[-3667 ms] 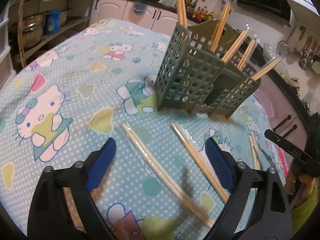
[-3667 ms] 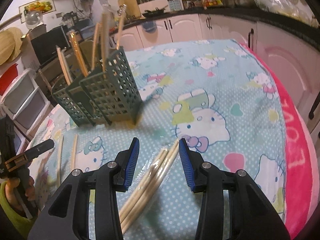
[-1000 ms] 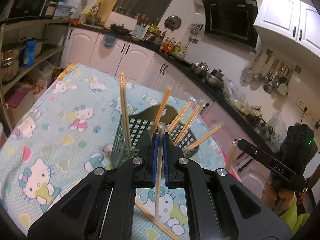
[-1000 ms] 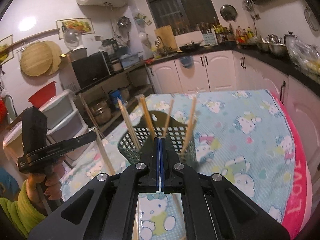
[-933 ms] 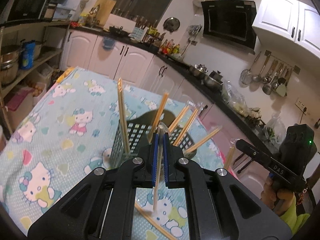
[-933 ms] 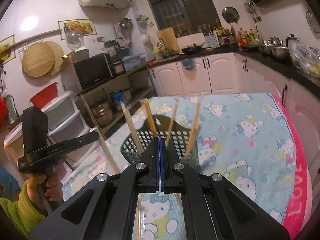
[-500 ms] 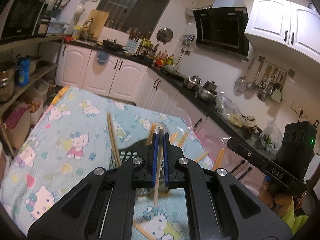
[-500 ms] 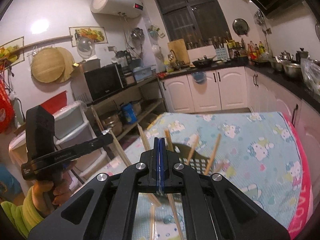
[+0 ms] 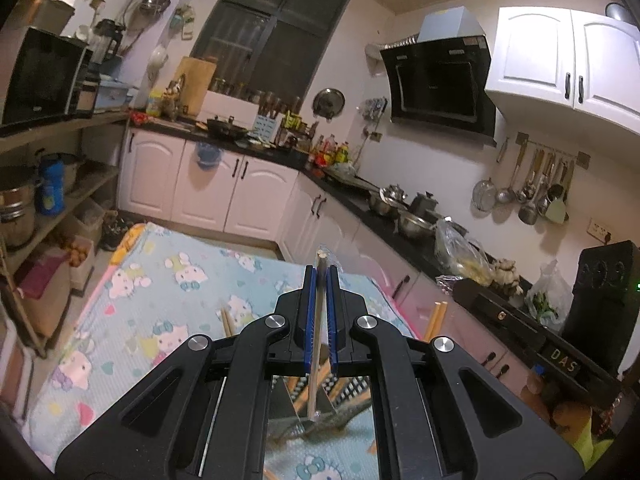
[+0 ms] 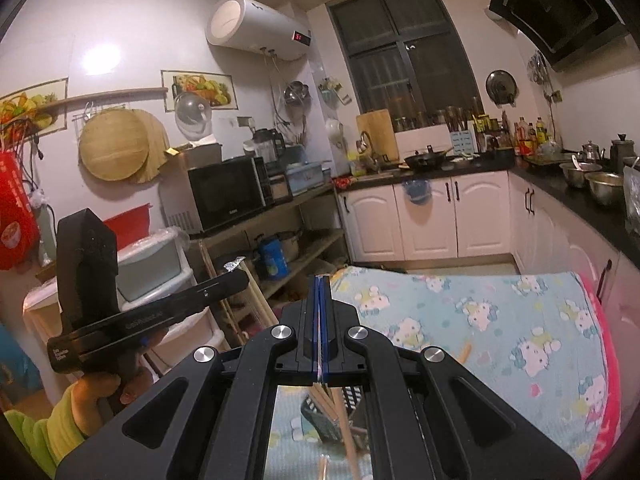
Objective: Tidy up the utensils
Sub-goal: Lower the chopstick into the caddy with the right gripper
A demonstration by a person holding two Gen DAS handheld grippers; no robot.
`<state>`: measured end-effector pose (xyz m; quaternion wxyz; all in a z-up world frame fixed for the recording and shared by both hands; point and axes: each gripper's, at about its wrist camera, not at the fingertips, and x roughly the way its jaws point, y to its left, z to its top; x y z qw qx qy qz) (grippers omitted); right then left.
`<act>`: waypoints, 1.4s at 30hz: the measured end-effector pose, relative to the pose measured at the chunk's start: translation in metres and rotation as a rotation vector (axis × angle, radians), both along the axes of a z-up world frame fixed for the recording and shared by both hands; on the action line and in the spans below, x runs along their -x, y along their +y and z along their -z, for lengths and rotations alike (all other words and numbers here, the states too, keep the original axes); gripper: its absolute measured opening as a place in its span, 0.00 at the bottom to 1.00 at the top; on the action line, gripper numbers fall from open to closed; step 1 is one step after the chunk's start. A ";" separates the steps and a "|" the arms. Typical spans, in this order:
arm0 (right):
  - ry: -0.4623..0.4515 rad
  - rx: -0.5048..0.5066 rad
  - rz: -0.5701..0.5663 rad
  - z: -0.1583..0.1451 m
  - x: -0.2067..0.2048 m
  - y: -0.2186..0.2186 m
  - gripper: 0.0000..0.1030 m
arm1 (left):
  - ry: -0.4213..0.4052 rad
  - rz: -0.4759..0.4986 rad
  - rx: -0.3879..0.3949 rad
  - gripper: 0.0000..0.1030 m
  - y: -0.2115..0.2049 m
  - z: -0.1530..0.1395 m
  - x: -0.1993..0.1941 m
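Observation:
My left gripper [image 9: 320,270] is shut on a plastic-wrapped pair of chopsticks [image 9: 315,360] that hangs down between the blue pads, high above the table. Below it a corner of the green utensil holder [image 9: 344,420] shows through the gripper frame. My right gripper [image 10: 321,280] is shut with its pads pressed together on the thin plastic wrapper of another pair of chopsticks [image 10: 340,420]. That pair hangs down over the green utensil holder [image 10: 320,420]. The left gripper also shows in the right wrist view [image 10: 236,278], with chopsticks sticking down from it.
The table wears a blue Hello Kitty cloth [image 9: 160,292] with a pink edge [image 10: 604,400]. Loose chopsticks [image 10: 322,468] lie on it. Kitchen cabinets, shelves and counters surround the table. The other hand-held gripper shows at the right of the left wrist view [image 9: 560,340].
Both grippers have risen well above the table, each carrying its chopsticks. The utensil holder has dropped from mid-view to below the gripper frames.

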<state>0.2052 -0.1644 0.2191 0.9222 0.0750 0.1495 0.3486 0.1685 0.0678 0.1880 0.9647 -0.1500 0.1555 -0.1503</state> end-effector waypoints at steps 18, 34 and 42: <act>-0.064 -0.031 0.023 -0.024 -0.031 0.019 0.01 | 0.015 -0.101 0.005 0.01 0.017 0.016 -0.031; -0.048 -0.028 0.032 -0.010 -0.063 0.030 0.01 | 0.045 -0.103 0.003 0.01 0.010 0.042 -0.047; -0.046 -0.016 0.045 0.016 -0.072 0.032 0.01 | 0.059 -0.097 -0.012 0.01 0.002 0.059 -0.048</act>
